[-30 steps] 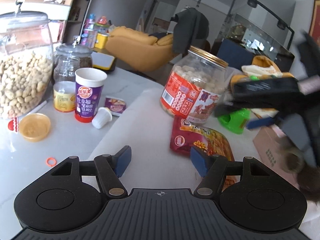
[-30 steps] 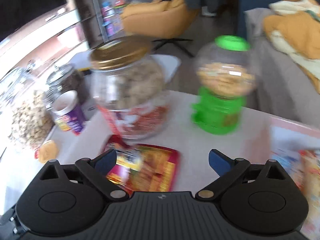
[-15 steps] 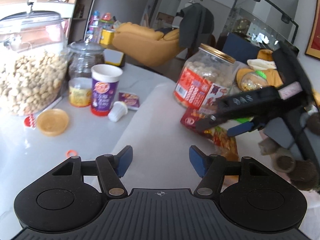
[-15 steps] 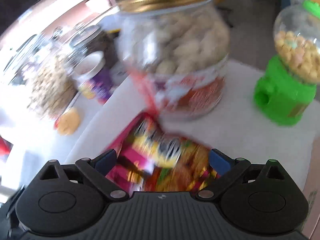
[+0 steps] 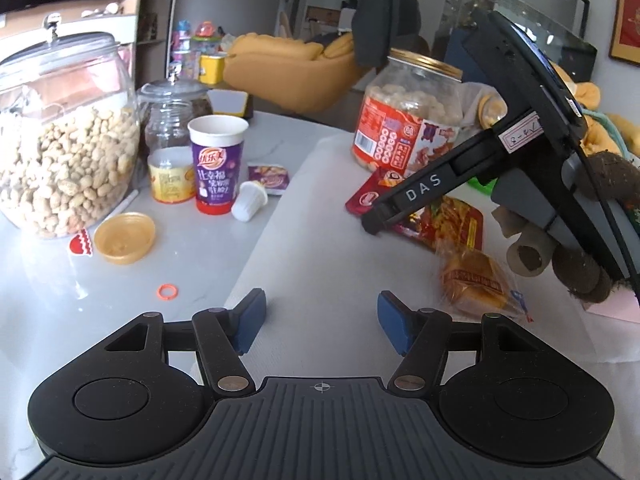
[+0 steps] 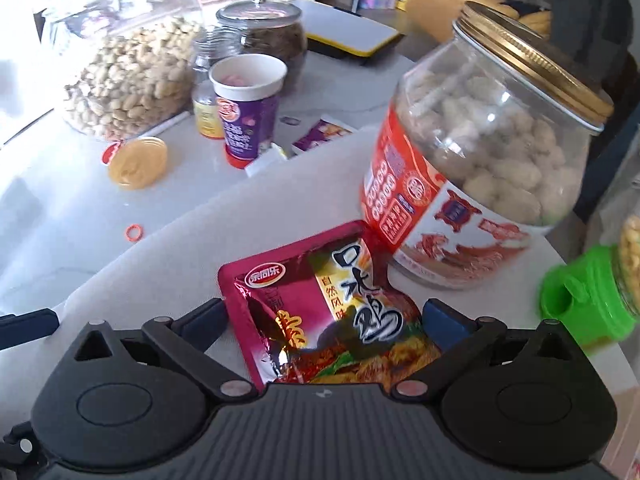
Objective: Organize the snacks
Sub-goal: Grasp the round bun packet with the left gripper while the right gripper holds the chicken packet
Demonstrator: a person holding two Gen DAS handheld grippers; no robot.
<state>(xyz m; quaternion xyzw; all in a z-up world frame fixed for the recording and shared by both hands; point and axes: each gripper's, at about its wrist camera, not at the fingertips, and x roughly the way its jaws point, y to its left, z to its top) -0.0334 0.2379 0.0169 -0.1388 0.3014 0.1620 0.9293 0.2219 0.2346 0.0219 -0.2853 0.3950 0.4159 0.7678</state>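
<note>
A red snack pouch lies flat on the white mat, in front of a gold-lidded jar of puffed snacks. My right gripper is open with its jaws on either side of the pouch, low over it. In the left wrist view the right gripper's fingers reach down onto the pouch. My left gripper is open and empty above the mat, nearer the front. A wrapped bun lies to its right.
A big peanut jar, a small dark jar, a purple cup, a yellow lid and an orange ring sit on the left. A green candy dispenser stands right of the gold-lidded jar.
My right gripper has come down and forward until its open jaws straddle the red pouch. My left gripper has drawn back slightly and stayed open.
</note>
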